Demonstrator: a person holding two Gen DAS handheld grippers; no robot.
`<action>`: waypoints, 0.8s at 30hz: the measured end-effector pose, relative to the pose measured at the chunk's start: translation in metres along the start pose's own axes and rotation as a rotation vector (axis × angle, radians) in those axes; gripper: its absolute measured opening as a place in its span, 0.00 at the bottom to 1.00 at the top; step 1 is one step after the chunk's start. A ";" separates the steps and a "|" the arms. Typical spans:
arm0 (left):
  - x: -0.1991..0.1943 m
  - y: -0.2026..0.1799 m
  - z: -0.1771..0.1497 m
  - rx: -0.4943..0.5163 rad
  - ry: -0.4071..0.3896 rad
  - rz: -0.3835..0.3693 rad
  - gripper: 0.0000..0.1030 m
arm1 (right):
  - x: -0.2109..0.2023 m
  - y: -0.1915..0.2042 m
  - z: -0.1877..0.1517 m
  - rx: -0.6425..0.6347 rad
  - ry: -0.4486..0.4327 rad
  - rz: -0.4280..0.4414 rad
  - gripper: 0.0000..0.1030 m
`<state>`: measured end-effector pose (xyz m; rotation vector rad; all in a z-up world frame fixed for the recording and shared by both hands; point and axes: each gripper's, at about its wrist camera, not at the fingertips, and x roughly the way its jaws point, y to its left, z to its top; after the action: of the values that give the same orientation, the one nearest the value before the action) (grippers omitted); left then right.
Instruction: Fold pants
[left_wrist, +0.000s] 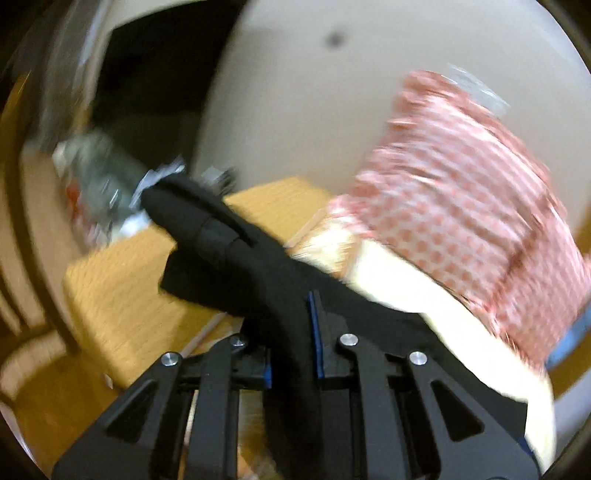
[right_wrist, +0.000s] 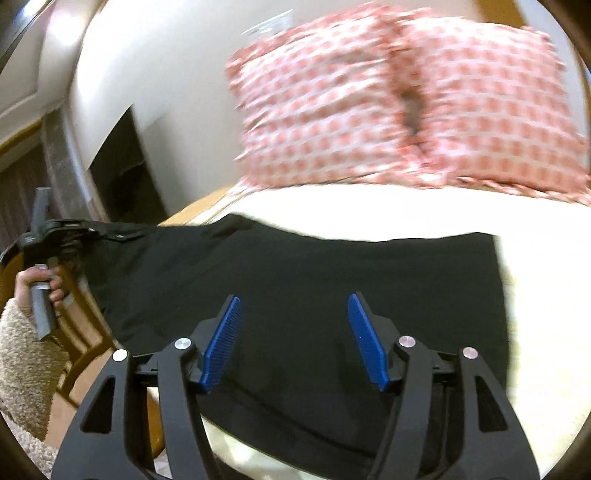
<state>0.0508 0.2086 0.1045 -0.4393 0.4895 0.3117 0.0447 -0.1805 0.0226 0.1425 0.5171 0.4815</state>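
Black pants (right_wrist: 303, 273) lie spread across a cream bed (right_wrist: 546, 295). My right gripper (right_wrist: 293, 299) is open just above the middle of the pants, its blue pads (right_wrist: 221, 343) wide apart and empty. My left gripper (left_wrist: 291, 317) is shut on a bunched edge of the pants (left_wrist: 229, 251), which rises out of its jaws and hangs forward. In the right wrist view the left gripper (right_wrist: 59, 229) sits at the far left, held by a hand (right_wrist: 37, 284), with the pants stretched from it.
Red-and-white patterned pillows (right_wrist: 388, 103) stand at the bed's far side, also in the left wrist view (left_wrist: 461, 206). A wooden bedside table (left_wrist: 122, 295) with blurred clutter (left_wrist: 99, 184) is at the left. A white wall is behind.
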 end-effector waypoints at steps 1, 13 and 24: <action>-0.003 -0.023 0.004 0.058 -0.010 -0.022 0.14 | -0.008 -0.012 -0.001 0.028 -0.017 -0.023 0.61; -0.045 -0.289 -0.131 0.751 0.114 -0.620 0.14 | -0.077 -0.105 -0.027 0.250 -0.101 -0.271 0.61; -0.029 -0.286 -0.181 0.827 0.215 -0.586 0.15 | -0.090 -0.135 -0.033 0.307 -0.115 -0.332 0.61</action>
<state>0.0681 -0.1295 0.0698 0.2057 0.6258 -0.5063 0.0145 -0.3416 0.0001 0.3694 0.4873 0.0667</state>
